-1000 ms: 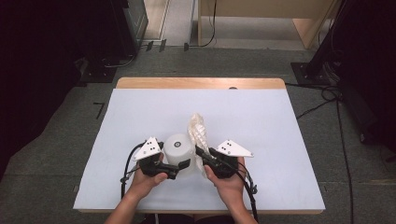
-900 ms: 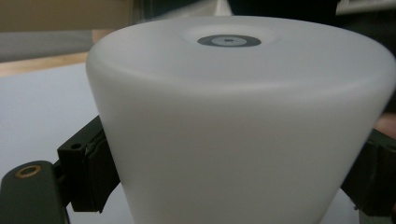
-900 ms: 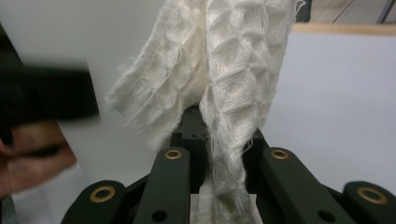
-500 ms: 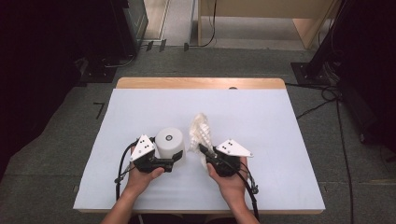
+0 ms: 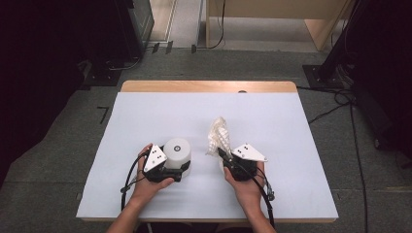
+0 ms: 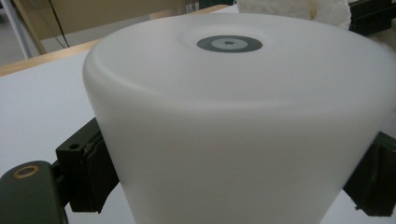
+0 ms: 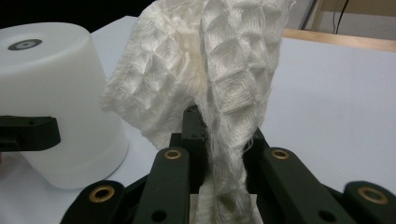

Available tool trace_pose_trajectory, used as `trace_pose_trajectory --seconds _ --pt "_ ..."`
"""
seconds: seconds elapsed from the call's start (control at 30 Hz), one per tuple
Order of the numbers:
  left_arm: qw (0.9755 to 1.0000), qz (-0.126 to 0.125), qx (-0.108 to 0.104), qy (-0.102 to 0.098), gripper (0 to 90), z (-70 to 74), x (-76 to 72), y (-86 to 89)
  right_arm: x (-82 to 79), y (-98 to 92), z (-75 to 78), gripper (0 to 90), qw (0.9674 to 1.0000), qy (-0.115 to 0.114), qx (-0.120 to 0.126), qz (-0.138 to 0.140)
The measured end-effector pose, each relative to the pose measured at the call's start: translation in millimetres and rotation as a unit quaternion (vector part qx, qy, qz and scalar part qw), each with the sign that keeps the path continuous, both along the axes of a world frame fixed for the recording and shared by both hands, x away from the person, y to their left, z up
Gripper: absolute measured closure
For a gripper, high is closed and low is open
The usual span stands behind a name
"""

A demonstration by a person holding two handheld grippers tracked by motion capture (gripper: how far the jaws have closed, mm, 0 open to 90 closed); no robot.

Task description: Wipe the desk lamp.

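The left claw was clamped on the white cup, one black jaw pressed against each side. The cup stood upside down on the bench, near the front edge and left of centre. The right claw was clenched on the white waffle cloth, which rose bunched from between its jaws. The cloth sat just right of the cup, apparently clear of the bench surface, though the high view left this uncertain.
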State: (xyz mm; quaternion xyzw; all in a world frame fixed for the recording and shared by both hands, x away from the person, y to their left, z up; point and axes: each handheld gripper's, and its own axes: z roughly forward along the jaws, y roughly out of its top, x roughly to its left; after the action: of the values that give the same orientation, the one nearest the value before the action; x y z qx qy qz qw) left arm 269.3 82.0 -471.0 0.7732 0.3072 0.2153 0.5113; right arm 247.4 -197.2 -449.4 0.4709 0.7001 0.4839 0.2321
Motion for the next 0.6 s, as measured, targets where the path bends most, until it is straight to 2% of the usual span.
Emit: trace_pose_trajectory --seconds 0.03,0.07,0.13,0.23,0.27,0.3,0.33,0.43,0.47,0.53,0.6 --pt "1.0000 0.000 0.000 0.000 2.5 0.0 0.0 0.0 0.0 0.0 0.0 78.7 1.0000 0.000 0.000 0.000" --pt "0.9999 0.006 -0.012 -0.008 2.5 0.8 -2.7 1.0 0.5 0.3 -1.2 78.7 1.0000 0.003 0.001 0.000" --pt "0.9996 0.022 -0.013 -0.014 0.8 2.6 -9.5 1.7 1.6 1.1 -5.5 78.6 0.9999 0.012 0.000 0.001" --pt "0.9993 0.034 -0.013 -0.012 0.8 2.4 -12.8 1.7 1.9 1.0 -6.6 78.6 0.9999 0.014 0.000 0.003" --pt "0.9985 0.052 -0.016 -0.006 0.8 3.1 -15.6 0.5 2.1 0.5 -7.2 78.6 0.9999 0.013 -0.001 0.001" --pt "0.9985 0.052 -0.016 -0.006 0.8 3.1 -15.6 0.5 2.1 0.5 -7.2 78.6 0.9999 0.013 -0.001 0.001" --pt "0.9971 0.074 -0.014 -0.002 0.9 4.3 -19.9 -5.7 1.8 0.6 -7.7 78.5 0.9999 0.012 -0.006 -0.002" --pt "0.9964 0.085 -0.006 -0.006 1.5 4.7 -23.3 -13.5 1.5 1.4 -8.3 78.5 0.9998 0.010 -0.017 -0.010" --pt "0.9950 0.099 0.008 -0.013 1.5 3.2 -23.3 -19.1 1.5 0.9 -9.2 78.5 0.9996 0.011 -0.020 -0.018" --pt "0.9949 0.100 0.011 -0.007 3.1 1.5 -20.3 -18.1 1.7 -0.7 -9.4 78.4 0.9996 0.014 -0.009 -0.023" --pt "0.9959 0.091 0.004 0.003 8.2 0.4 -17.0 -14.2 2.4 -1.7 -9.4 78.4 0.9995 0.010 -0.010 -0.027"
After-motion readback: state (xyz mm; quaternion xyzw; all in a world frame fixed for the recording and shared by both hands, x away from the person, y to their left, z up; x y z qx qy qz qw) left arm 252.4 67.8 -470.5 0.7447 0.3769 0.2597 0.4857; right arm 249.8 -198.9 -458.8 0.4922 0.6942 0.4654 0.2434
